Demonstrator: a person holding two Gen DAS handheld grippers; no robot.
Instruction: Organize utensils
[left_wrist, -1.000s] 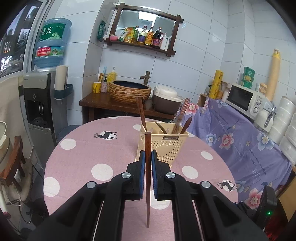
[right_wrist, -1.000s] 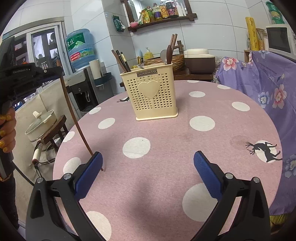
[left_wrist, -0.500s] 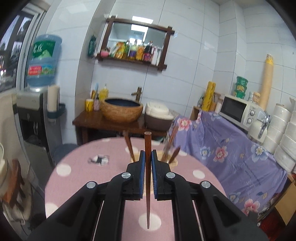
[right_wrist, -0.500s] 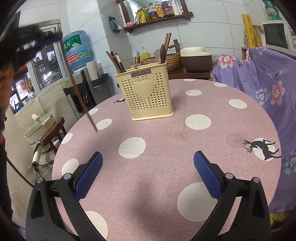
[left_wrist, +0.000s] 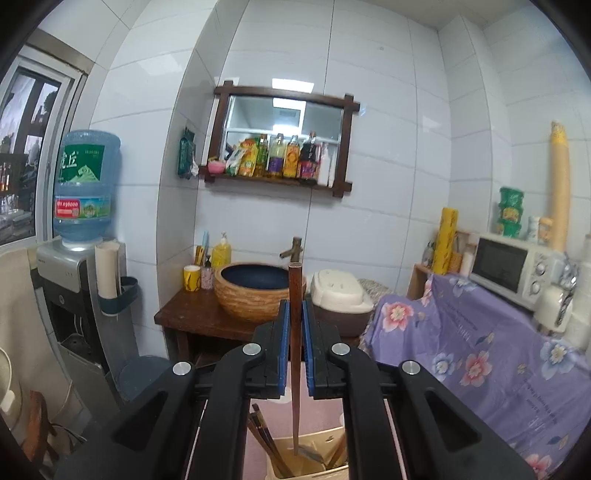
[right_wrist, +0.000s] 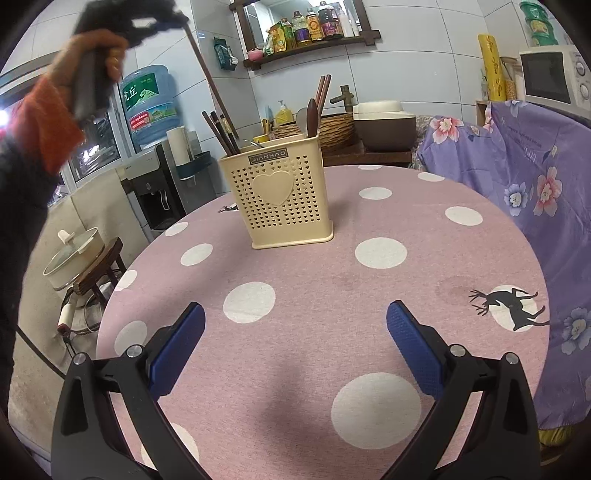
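Chopstick above holder; holder on table.

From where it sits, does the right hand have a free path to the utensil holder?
Probably yes: the right tongs are open and empty, with only bare tablecloth between them and the holder.

Pink polka-dot tablecloth, cream holder, brown chopstick

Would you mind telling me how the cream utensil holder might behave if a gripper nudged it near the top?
The utensil holder stands taller than its base is wide, so a high nudge may tip it. Its perforated plastic walls suggest it is light, so a low push may slide it on the tablecloth. The utensils stand well above its rim, probably raising its balance point.
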